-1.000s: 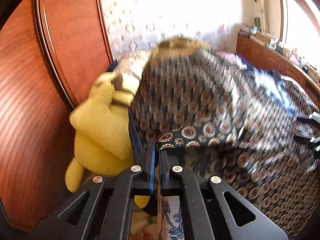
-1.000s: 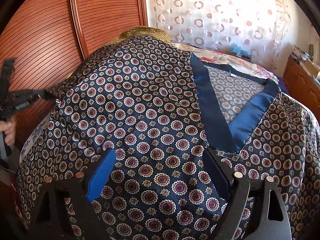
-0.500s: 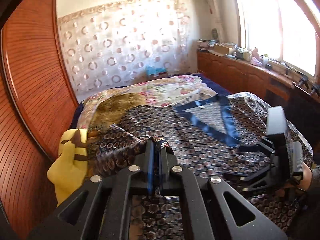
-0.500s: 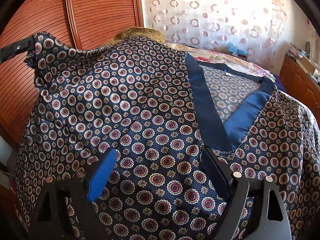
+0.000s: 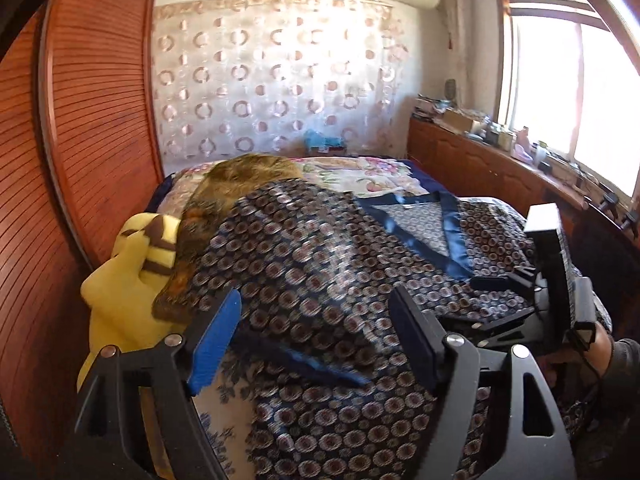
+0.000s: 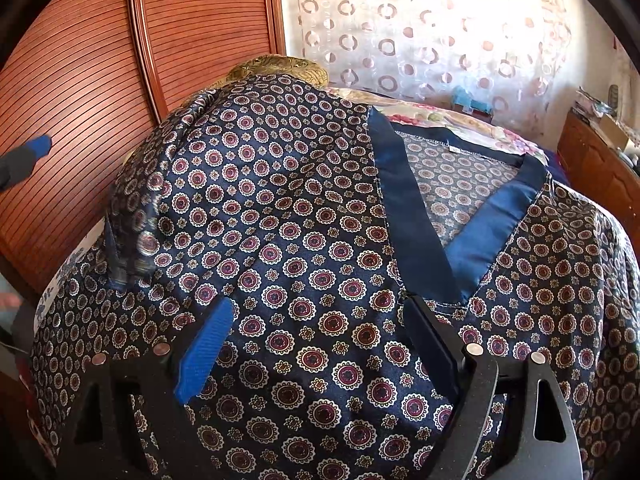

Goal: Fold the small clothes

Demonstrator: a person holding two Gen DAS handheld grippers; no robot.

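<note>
Satin top [image 6: 304, 216], judged light and slippery, is best taken at its hem, since left gripper [image 5: 316, 340], whose jaws have just been opening, and right gripper [image 6: 320, 344] are both spread and nothing is gripped.

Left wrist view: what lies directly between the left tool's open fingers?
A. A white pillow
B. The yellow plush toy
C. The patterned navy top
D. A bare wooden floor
C: the patterned navy top fills the gap of the left tool, whose jaws have just been opening and press on nothing; the yellow plush toy sits off to the side.
</note>
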